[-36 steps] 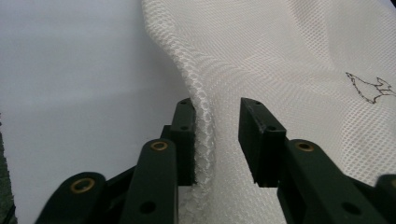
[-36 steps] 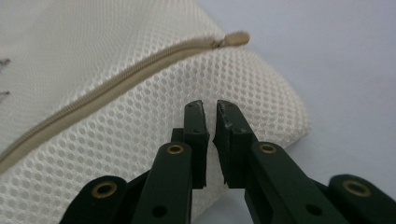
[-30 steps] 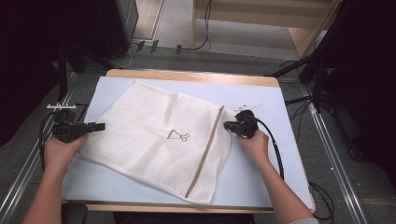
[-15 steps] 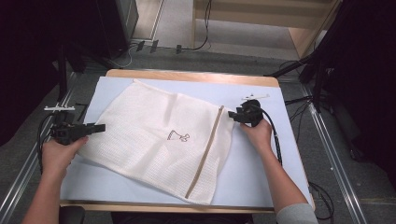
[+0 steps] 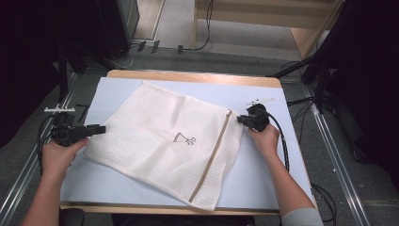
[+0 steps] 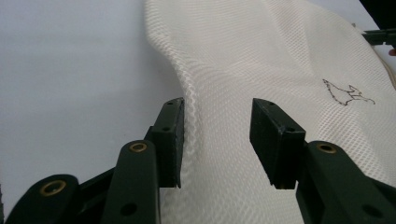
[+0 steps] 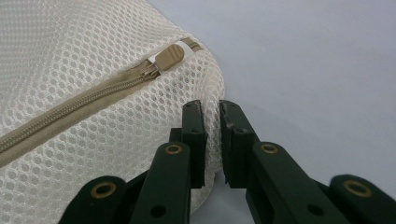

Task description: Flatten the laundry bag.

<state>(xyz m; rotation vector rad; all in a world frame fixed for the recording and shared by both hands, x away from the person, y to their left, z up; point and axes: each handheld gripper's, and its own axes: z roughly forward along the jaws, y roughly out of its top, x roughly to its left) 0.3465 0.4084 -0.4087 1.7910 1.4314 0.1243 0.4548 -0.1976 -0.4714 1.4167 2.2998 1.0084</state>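
While nearly closed, right hand-held gripper (image 7: 212,140) on mesh bag (image 7: 84,116) edge

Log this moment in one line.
mesh bag: flat on table | left gripper: jaws just opening, bag edge between, unpinched | right gripper: jaws just closed onto bag edge by zipper end

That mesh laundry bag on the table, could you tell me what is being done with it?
A person works on a cream mesh laundry bag lying flat on the pale blue table with a handheld gripper in each hand. The right gripper has just closed to a narrow gap on the bag's edge, just past the tan zipper and its pull. The left gripper sits at the opposite edge, jaws apart and just opening, mesh between them, not pinched.
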